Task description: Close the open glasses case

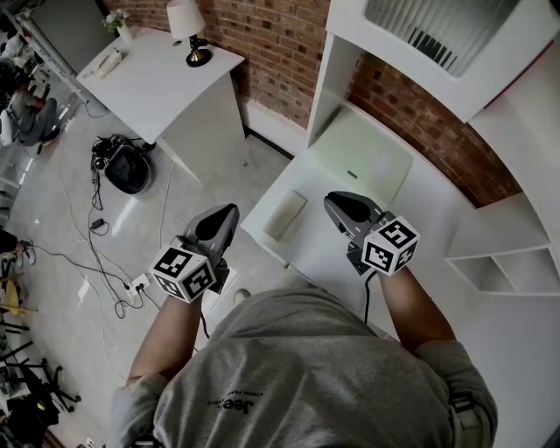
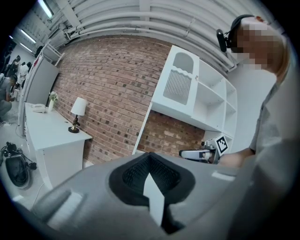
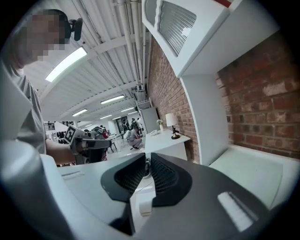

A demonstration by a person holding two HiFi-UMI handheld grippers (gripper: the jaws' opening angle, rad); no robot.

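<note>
Item 1. Glasses case (image 1: 284, 215): a pale oblong with rounded corners. It lies flat on the white desk (image 1: 437, 206) near the desk's left edge. In the head view it sits between your two grippers, and neither touches it. It looks like a single flat slab with the lid down, but it is too small to make out a seam.

Item 2. Left gripper (image 1: 229, 210): you hold it raised beyond the desk's left edge, above the floor, pointing roughly level toward the brick wall (image 2: 108, 89). In the left gripper view its dark ribbed pads meet at the tips and nothing sits between them.

Item 3. Right gripper (image 1: 332, 201): you hold it raised over the desk, to the right of the case and well clear of it. In the right gripper view its jaws are drawn all but together, with only a sliver left between the pads. They grip nothing.

Item 4. Pale green mat (image 1: 363, 153): it lies flat on the desk at the back, under the white shelf unit (image 1: 420, 44) and ahead of the right gripper.

Item 5. Side table (image 1: 162, 79): white, standing to the left against the brick wall. A small lamp (image 1: 185, 24) with a white shade stands on its far corner.

Item 6. Floor: loose cables (image 1: 96, 262) trail across it, and a black bag (image 1: 128, 168) sits beside the side table.
</note>
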